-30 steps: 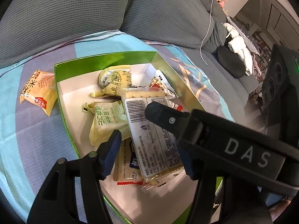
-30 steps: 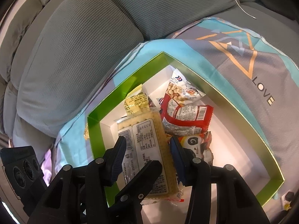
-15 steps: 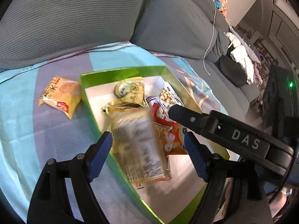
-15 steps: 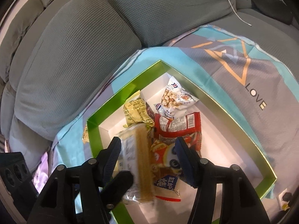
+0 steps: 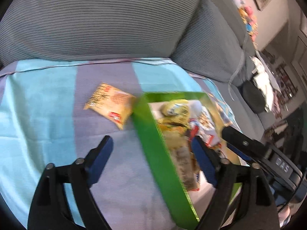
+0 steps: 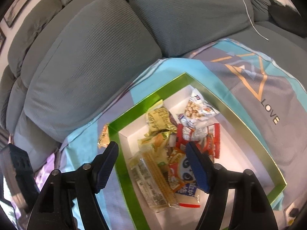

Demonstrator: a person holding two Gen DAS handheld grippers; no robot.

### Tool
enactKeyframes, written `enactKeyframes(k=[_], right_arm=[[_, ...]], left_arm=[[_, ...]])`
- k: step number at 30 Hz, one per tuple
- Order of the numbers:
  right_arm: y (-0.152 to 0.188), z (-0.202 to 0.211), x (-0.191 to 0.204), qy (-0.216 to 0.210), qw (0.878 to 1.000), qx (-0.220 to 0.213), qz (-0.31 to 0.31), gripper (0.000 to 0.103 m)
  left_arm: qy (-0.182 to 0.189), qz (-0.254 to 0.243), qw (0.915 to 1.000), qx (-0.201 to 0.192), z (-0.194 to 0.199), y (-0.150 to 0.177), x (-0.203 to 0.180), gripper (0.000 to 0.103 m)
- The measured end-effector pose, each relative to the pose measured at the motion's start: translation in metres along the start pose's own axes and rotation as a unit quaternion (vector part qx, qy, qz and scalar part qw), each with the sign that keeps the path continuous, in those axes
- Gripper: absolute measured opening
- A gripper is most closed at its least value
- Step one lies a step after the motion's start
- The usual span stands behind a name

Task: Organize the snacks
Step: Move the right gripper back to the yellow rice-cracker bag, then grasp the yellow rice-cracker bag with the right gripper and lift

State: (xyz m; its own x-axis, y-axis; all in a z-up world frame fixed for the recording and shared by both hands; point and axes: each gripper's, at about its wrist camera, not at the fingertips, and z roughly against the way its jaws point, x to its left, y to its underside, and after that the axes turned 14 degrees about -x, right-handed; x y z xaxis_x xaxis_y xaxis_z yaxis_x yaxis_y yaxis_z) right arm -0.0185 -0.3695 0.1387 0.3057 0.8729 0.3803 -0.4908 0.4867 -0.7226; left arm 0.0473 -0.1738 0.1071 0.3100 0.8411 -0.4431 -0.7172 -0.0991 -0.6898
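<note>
A green box with a white inside lies on a striped cloth on the sofa. It holds several snack packets, among them a long cracker packet lying loose near its left wall. My right gripper hovers above that packet, its jaws opening and gripping nothing. My left gripper straddles the box's left wall from above, its jaws also opening and empty. An orange-yellow snack packet lies on the cloth just outside the box's far left corner. The right gripper shows at the right over the box.
Grey sofa cushions rise right behind the cloth. The cloth stretches left of the box. A white cable hangs over the backrest. Soft toys and clutter sit further along the sofa to the right.
The long cracker packet, earlier between both grippers' fingers, now lies loose in the box. Both jaws have widened. The left gripper has swung left, over the box wall and cloth.
</note>
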Motion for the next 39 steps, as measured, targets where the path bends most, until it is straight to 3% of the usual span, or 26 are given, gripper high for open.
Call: enactKeyframes(k=[4,8,13,16,22,25,30,32,35,39], right_arm=[[-0.004,-0.006,0.02,-0.016,1.0,0.007,0.022,0.074],[-0.018,-0.026,0.065,-0.07,0.994,0.034,0.071,0.074],[-0.029,-0.089,0.123,-0.13,0.973,0.129,0.143,0.075],[-0.019,-0.144,0.151,-0.12,0.951,0.199,0.202,0.075],[0.006,-0.217,0.161,-0.068,0.927,0.263,0.257,0.075],[0.018,-0.233,0.164,-0.06,0.917,0.281,0.276,0.075],[0.027,-0.245,0.163,-0.078,0.912,0.312,0.254,0.069],[0.032,-0.246,0.164,-0.099,0.911,0.328,0.231,0.066],[0.037,-0.237,0.171,-0.102,0.913,0.31,0.244,0.066],[0.045,-0.218,0.189,-0.122,0.912,0.307,0.243,0.066]], left_arm=[[-0.025,0.038,0.9989,-0.01,0.006,-0.012,0.032,0.091],[-0.042,0.087,0.9953,-0.007,0.001,-0.019,0.063,0.091],[-0.047,0.117,0.992,0.007,-0.019,-0.019,0.081,0.09],[-0.045,0.134,0.9897,0.022,-0.035,-0.015,0.088,0.09],[-0.041,0.156,0.9862,0.037,-0.058,-0.012,0.097,0.084],[-0.043,0.163,0.985,0.035,-0.064,-0.011,0.101,0.074],[-0.033,0.167,0.9848,0.035,-0.061,-0.012,0.106,0.044],[-0.04,0.153,0.9867,0.036,-0.057,-0.011,0.106,0.042],[-0.046,0.132,0.9894,0.039,-0.039,-0.01,0.103,0.036],[-0.081,0.112,0.9902,0.017,-0.006,-0.012,0.111,0.037]])
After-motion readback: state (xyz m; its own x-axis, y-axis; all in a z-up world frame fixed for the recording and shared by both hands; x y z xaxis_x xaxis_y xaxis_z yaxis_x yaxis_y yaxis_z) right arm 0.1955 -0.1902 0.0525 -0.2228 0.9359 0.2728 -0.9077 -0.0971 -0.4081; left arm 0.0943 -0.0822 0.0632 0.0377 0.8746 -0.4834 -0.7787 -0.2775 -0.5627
